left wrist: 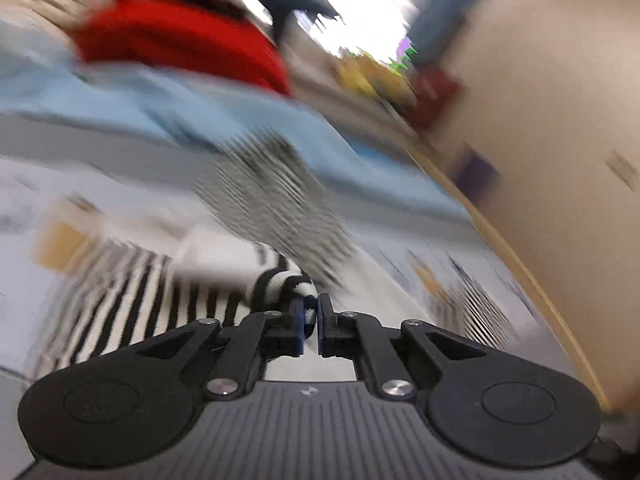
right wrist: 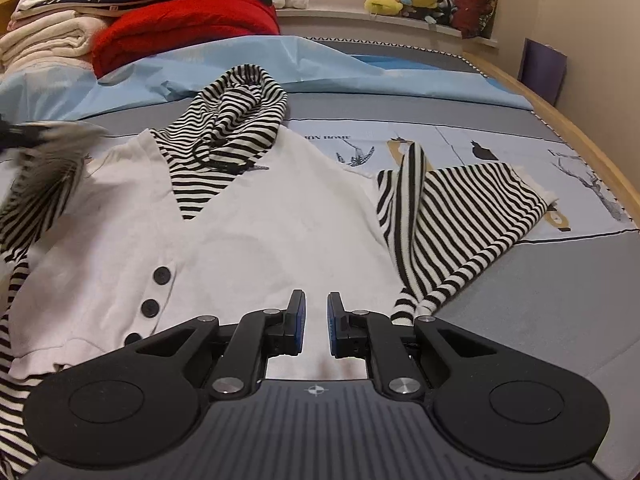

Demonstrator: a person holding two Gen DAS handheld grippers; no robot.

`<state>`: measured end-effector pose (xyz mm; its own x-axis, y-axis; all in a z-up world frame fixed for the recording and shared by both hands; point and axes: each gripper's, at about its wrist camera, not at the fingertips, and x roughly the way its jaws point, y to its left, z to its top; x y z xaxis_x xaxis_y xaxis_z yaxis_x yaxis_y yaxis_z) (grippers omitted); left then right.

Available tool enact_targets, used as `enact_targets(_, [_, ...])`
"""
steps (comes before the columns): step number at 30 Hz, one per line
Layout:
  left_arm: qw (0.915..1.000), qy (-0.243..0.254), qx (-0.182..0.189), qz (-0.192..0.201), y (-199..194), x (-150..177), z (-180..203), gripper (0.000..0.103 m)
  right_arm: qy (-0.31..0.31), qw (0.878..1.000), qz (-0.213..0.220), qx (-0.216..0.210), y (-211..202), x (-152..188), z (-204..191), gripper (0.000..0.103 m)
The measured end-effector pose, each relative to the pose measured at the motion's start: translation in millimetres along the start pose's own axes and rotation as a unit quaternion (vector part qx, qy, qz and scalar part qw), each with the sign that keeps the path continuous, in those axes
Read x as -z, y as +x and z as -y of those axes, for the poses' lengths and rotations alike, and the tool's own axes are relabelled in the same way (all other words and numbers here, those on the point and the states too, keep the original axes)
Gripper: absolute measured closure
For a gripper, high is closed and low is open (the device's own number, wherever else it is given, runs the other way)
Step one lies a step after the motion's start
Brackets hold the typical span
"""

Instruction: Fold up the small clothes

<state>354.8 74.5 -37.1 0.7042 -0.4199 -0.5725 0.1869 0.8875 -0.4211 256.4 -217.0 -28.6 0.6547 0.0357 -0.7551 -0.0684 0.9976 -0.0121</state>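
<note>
top lies flat mid-bed, hood toward far edge | left gripper pinched shut on striped sleeve | right gripper narrowly parted, empty, over hem | risk: thin pinch slips, sleeve drops crooked, body drags

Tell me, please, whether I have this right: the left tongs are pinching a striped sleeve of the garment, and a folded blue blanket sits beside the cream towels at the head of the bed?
Not quite: the folded blanket is red, not blue, as the right wrist view shows. It does sit beside the cream towels, and the left tongs do pinch the striped sleeve.
</note>
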Motion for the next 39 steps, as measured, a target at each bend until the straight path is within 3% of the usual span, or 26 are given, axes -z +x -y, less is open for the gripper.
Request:
enact_targets(2, [0.9993, 0.012, 0.019, -0.029, 9.0, 6.8, 24.0, 0.088, 0.002, 1.000, 0.000, -0.002, -2.9, 0.9, -0.4, 0.091])
enact_targets(5, [0.9998, -0.019, 0.008, -0.009, -10.5, -1.7, 31.1, 0.078, 0.021, 1.000, 0.000, -0.007, -6.9, 0.3, 2.7, 0.091])
enact_targets(7, [0.9972, -0.069, -0.028, 0.006, -29.8, -11.9, 20.9, 0.078, 0.043, 0.999, -0.002, -0.014, -8.3, -0.1, 6.0, 0.091])
enact_targets(10, [0.9881, -0.099, -0.116, 0.022, -52.9, -25.3, 5.6, 0.077, 0.061, 0.998, -0.001, -0.028, -7.2, -2.6, 6.1, 0.091])
enact_targets(14, [0.9782, -0.113, -0.166, 0.054, -67.0, -11.9, -21.7, 0.077, 0.101, 0.993, 0.001, -0.059, 9.5, -12.4, 0.8, 0.091])
enact_targets(17, [0.9718, -0.113, -0.206, -0.018, -48.9, -12.4, -39.9, 0.077, 0.132, 0.989, -0.019, -0.069, 38.5, -15.2, -4.6, 0.091])
enact_targets(21, [0.9664, -0.088, -0.241, -0.006, -37.3, -23.5, -58.8, 0.077, 0.178, 0.976, -0.075, -0.097, 79.3, -15.1, -7.1, 0.090])
enact_targets(22, [0.9643, -0.092, -0.248, -0.007, -35.7, -24.5, -65.2, 0.077, 0.190, 0.974, -0.082, -0.097, 87.6, -17.0, -6.4, 0.088])
enact_targets(24, [0.9600, -0.120, -0.253, -0.009, -30.6, -28.2, -84.0, 0.077, 0.199, 0.972, -0.086, -0.088, 101.3, -19.4, -5.8, 0.069])
enact_targets(25, [0.9579, -0.136, -0.253, -0.011, -36.6, -29.5, -90.4, 0.077, 0.201, 0.972, -0.091, -0.079, 108.0, -19.0, -6.5, 0.065])
enact_targets(27, [0.9523, -0.159, -0.260, -0.012, -38.2, -32.3, -104.6, 0.077, 0.208, 0.970, -0.106, -0.064, 123.4, -14.4, -7.4, 0.062])
enact_targets(29, [0.9465, -0.167, -0.276, -0.013, -46.5, -31.9, -117.7, 0.077, 0.193, 0.975, -0.093, -0.056, 126.8, -15.5, -15.1, 0.062])
enact_targets(31, [0.9422, -0.173, -0.287, -0.017, -47.3, -32.2, -125.1, 0.077, 0.145, 0.984, -0.081, -0.057, 125.7, -22.1, -29.8, 0.071])
enact_targets(32, [0.9413, -0.175, -0.288, -0.018, -48.2, -31.5, -127.0, 0.077, 0.129, 0.987, -0.077, -0.054, 124.3, -24.6, -34.3, 0.088])
enact_targets(33, [0.9410, -0.176, -0.289, -0.020, -48.4, -31.2, -128.0, 0.077, 0.107, 0.991, -0.069, -0.045, 121.9, -27.9, -38.9, 0.095])
enact_targets(35, [0.9406, -0.172, -0.292, -0.022, -46.5, -30.1, -128.2, 0.077, 0.088, 0.994, -0.045, -0.039, 113.8, -35.6, -40.0, 0.098])
enact_targets(39, [0.9446, -0.171, -0.279, -0.024, -41.6, -29.0, -122.5, 0.077, 0.112, 0.992, 0.045, -0.037, 78.1, -58.2, -21.4, 0.098])
